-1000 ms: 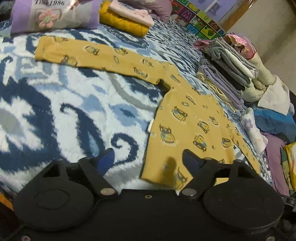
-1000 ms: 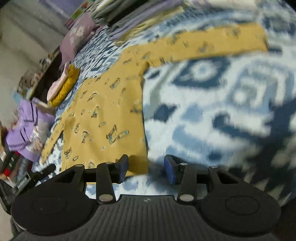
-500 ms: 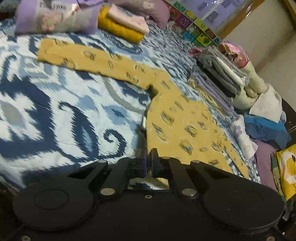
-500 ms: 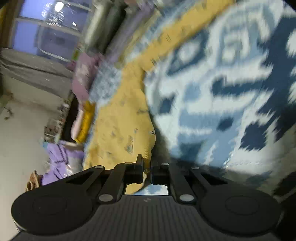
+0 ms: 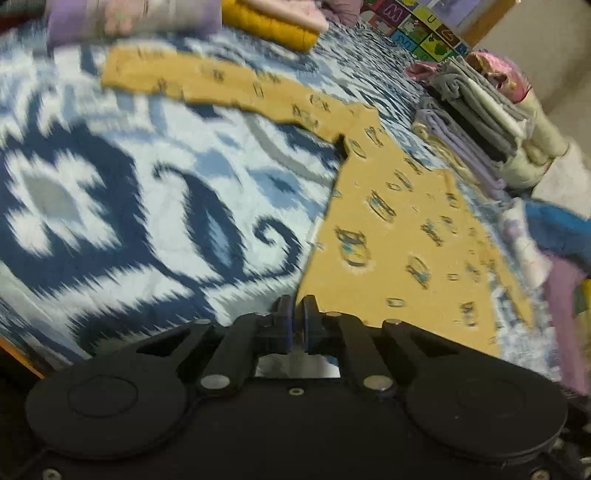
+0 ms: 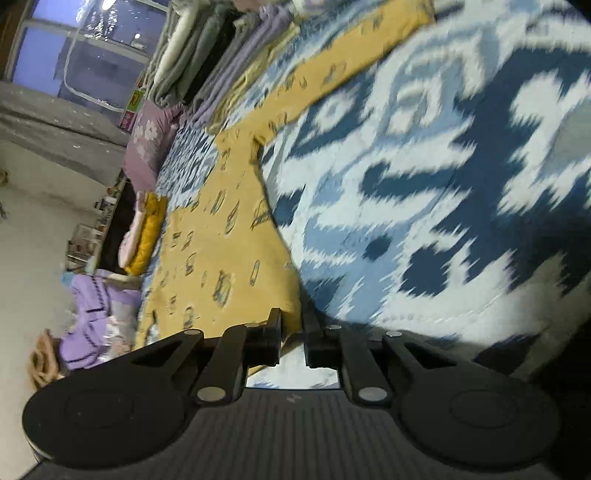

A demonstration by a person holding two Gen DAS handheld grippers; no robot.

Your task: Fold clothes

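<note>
The left tongs [image 5: 294, 314] are closed on the near bottom corner of the mustard-yellow long-sleeved shirt printed with small blue cartoon figures [image 5: 399, 229], the two black fingers pressed almost together at the hem. The right tongs [image 6: 291, 325] pinch the other bottom corner of the same shirt [image 6: 221, 258], with a narrow gap between the fingers where the cloth edge passes.

From both tongs the shirt runs away flat over the blue-and-white ikat-patterned bedspread [image 5: 147, 192], its body straight ahead and one sleeve stretched sideways across the bed. The left wrist view shows the sleeve reaching toward a lilac pillow [image 5: 129, 14] and a folded yellow quilted garment with a pink piece on top [image 5: 269, 22]; to the right of the shirt stands a stack of folded grey and lavender clothes [image 5: 476, 118]. The right wrist view alone shows a dark window [image 6: 74, 48], a mauve flowered cushion [image 6: 147, 144] and a purple garment [image 6: 88, 317] beyond the bed's edge.
</note>
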